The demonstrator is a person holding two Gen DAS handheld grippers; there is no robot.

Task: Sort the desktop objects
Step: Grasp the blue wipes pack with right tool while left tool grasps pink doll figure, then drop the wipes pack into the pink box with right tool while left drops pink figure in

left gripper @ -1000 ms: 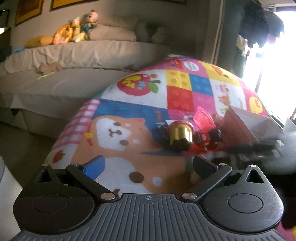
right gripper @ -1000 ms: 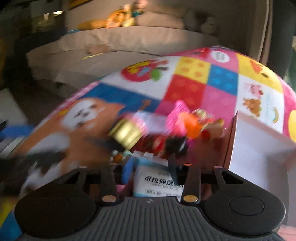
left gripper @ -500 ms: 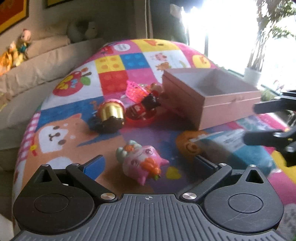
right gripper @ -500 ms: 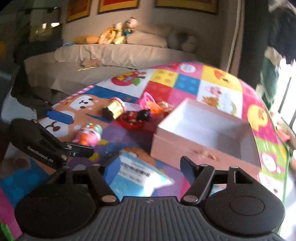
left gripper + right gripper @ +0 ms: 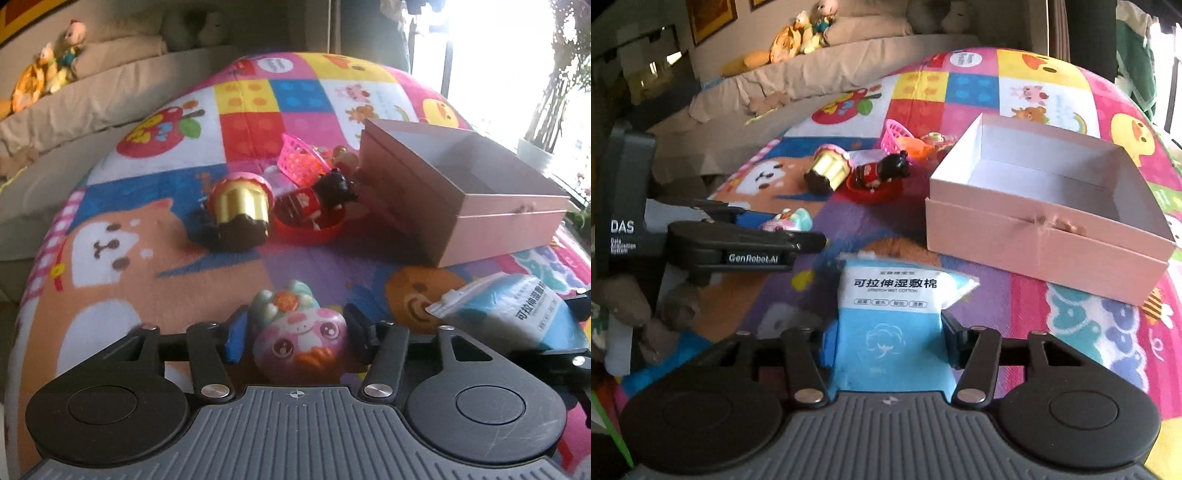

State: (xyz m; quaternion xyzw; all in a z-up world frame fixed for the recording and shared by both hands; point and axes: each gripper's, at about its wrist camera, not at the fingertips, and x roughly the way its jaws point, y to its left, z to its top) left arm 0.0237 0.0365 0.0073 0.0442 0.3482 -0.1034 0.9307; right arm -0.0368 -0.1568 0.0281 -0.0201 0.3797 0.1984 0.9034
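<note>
A pink pig-faced squishy toy (image 5: 301, 338) lies on the colourful play mat between the fingers of my left gripper (image 5: 295, 328). Its jaws are closing and both pads touch the toy's sides. A blue and white wet-cotton packet (image 5: 890, 317) sits between the fingers of my right gripper (image 5: 888, 336), whose jaws are closing and press its edges. In the left wrist view the packet (image 5: 517, 314) lies at the right. An open pink box (image 5: 1034, 240) stands empty behind the packet to the right. The left gripper (image 5: 798, 240) reaches in from the left in the right wrist view.
A gold cupcake toy (image 5: 240, 206), a red doll in a red bowl (image 5: 314, 206) and a pink basket (image 5: 301, 158) lie left of the box (image 5: 406, 199). A covered sofa with plush toys (image 5: 801, 33) runs behind the mat. Bright windows are at the right.
The left gripper came down over the pink toy and its wide jaws narrowed onto it. The right gripper moved over the packet, which now sits between its narrower jaws.
</note>
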